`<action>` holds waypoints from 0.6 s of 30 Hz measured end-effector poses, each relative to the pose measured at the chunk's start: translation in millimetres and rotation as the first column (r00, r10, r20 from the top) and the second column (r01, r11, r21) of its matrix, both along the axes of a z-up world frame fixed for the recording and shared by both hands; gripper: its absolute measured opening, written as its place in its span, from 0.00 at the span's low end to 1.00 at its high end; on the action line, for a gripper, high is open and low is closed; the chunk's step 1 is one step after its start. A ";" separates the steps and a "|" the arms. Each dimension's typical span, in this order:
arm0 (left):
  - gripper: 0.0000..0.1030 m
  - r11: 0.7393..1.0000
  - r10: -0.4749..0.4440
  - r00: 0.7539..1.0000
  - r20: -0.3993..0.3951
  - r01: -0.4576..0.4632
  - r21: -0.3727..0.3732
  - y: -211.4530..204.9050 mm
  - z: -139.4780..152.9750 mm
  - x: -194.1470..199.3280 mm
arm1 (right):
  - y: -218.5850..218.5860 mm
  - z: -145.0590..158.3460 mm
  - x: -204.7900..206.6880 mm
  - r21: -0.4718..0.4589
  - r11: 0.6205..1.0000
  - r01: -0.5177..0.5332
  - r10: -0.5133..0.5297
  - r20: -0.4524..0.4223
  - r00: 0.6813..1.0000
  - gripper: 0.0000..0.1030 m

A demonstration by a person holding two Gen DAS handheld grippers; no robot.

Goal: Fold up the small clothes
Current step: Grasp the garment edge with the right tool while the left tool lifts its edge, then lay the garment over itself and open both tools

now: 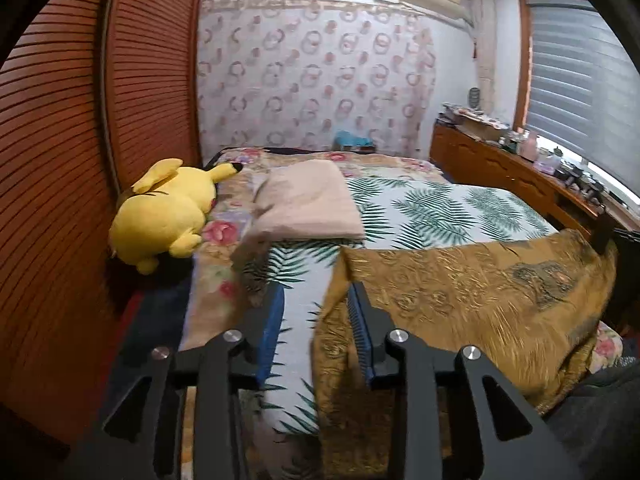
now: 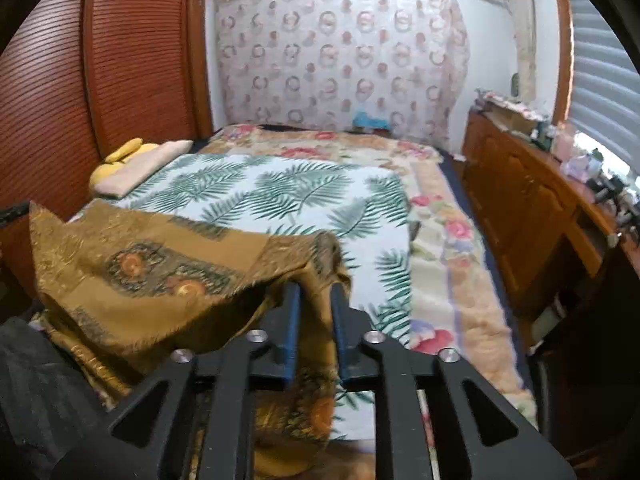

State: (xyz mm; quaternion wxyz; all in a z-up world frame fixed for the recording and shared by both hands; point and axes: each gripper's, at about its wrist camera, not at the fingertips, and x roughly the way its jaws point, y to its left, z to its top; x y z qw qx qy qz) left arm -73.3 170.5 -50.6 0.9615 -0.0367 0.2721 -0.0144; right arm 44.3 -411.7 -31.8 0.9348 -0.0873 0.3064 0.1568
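Note:
A golden-brown patterned cloth (image 1: pixel 460 292) lies spread over the near end of the bed, on a white sheet with green leaves (image 1: pixel 440 208). My left gripper (image 1: pixel 316 296) is at the cloth's left edge with its blue pads apart. That edge hangs loose against the right pad. In the right wrist view the same cloth (image 2: pixel 152 264) is bunched at its right corner. My right gripper (image 2: pixel 316 292) stands open around that corner, and a fold of fabric sits slack between its pads.
A yellow plush toy (image 1: pixel 168 212) and a folded pink cloth (image 1: pixel 308 204) lie at the bed's left side. A slatted wooden wardrobe (image 1: pixel 80 160) stands on the left and a cluttered wooden dresser (image 2: pixel 528 200) on the right. Dark clothing of a person (image 1: pixel 600 408) shows near the edge.

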 end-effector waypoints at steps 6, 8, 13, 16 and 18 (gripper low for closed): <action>0.33 1.000 0.030 1.000 0.010 -0.030 0.000 7.6 3.5 17.9 | 0.9 5.2 15.4 -0.051 0.997 0.050 -0.048 0.031 0.998 0.28; 0.37 1.000 0.020 1.000 0.014 -0.020 0.001 5.9 4.8 27.0 | 2.3 4.1 23.6 -0.044 0.998 0.042 -0.041 0.030 0.999 0.30; 0.51 0.999 -0.038 0.999 0.004 0.038 0.006 -8.7 5.2 55.8 | 10.9 -3.0 44.6 -0.012 1.000 0.020 -0.020 0.007 1.000 0.42; 0.51 0.998 -0.064 0.998 -0.022 0.064 0.009 -18.4 0.1 75.8 | 18.5 -12.7 59.6 0.008 1.000 0.011 -0.011 -0.013 1.000 0.52; 0.51 0.998 -0.064 0.997 -0.037 0.065 0.014 -22.8 -4.3 86.5 | 25.0 -22.4 71.9 0.009 1.000 0.004 -0.004 -0.035 0.999 0.53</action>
